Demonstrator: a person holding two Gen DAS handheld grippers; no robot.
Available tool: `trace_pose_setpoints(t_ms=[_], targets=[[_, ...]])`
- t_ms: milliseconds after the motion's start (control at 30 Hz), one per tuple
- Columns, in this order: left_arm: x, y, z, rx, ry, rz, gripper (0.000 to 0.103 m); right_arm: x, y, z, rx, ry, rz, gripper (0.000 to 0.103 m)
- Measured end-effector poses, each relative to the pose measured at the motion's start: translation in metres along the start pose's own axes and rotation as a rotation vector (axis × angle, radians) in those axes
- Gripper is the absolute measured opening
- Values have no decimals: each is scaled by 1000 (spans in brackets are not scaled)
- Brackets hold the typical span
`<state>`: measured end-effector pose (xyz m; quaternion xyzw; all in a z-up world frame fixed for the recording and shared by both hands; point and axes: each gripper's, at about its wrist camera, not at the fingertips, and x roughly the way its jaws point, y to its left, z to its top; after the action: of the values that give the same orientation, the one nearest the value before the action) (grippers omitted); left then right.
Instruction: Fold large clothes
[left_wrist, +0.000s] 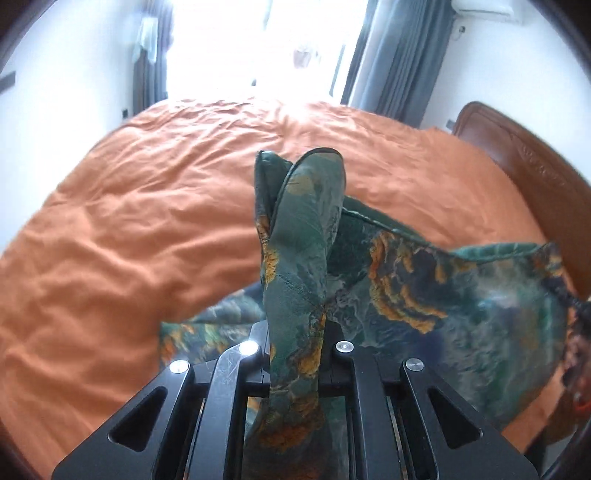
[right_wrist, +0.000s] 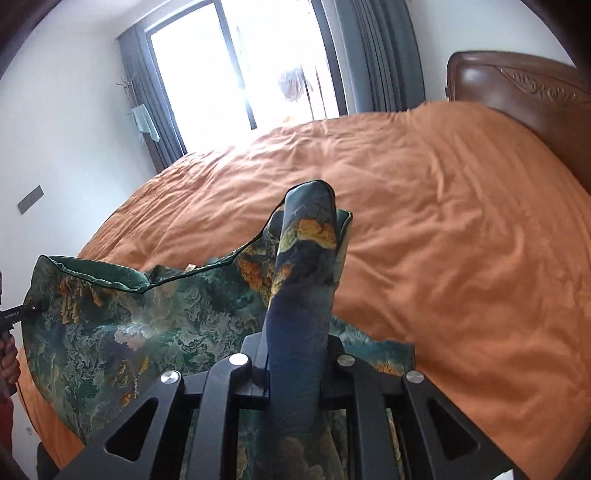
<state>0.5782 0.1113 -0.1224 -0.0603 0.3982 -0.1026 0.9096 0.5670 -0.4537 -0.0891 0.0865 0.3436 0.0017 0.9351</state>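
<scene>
The garment (left_wrist: 424, 280) hangs above the bed (left_wrist: 129, 221), stretched between your two tools: one bunched corner is clenched in the left gripper (left_wrist: 295, 332), the other in the right gripper (right_wrist: 295, 350), each sticking up past the fingertips. Both jaws have just closed on cloth. Keep the hemmed top edge between the tools taut and level, and lay it down ahead of the tools so the panel spreads flat.
</scene>
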Motion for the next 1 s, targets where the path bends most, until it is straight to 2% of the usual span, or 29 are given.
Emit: trace_pose_setpoints(t_ms=[67, 133, 200, 333, 433, 600, 700, 1000], targets=[[27, 13, -6, -47, 47, 10, 10, 12, -1, 4, 22, 0, -9, 15], [52, 26, -15, -88, 89, 29, 11, 34, -6, 0, 23, 36, -29, 15], [66, 34, -28, -106, 107, 29, 16, 66, -16, -12, 48, 129, -44, 15], [85, 50, -45, -168, 111, -22, 26, 96, -34, -38, 101, 182, -31, 19], [93, 57, -47, -195, 115, -59, 28, 105, -45, -53, 147, 186, 17, 21], [102, 45, -57, -138, 70, -19, 31, 113, -58, -66, 205, 145, 68, 21], [104, 49, -64, -156, 48, -35, 31, 115, -59, -75, 223, 116, 88, 21], [105, 52, -65, -174, 31, -57, 31, 119, -67, -80, 262, 82, 135, 22]])
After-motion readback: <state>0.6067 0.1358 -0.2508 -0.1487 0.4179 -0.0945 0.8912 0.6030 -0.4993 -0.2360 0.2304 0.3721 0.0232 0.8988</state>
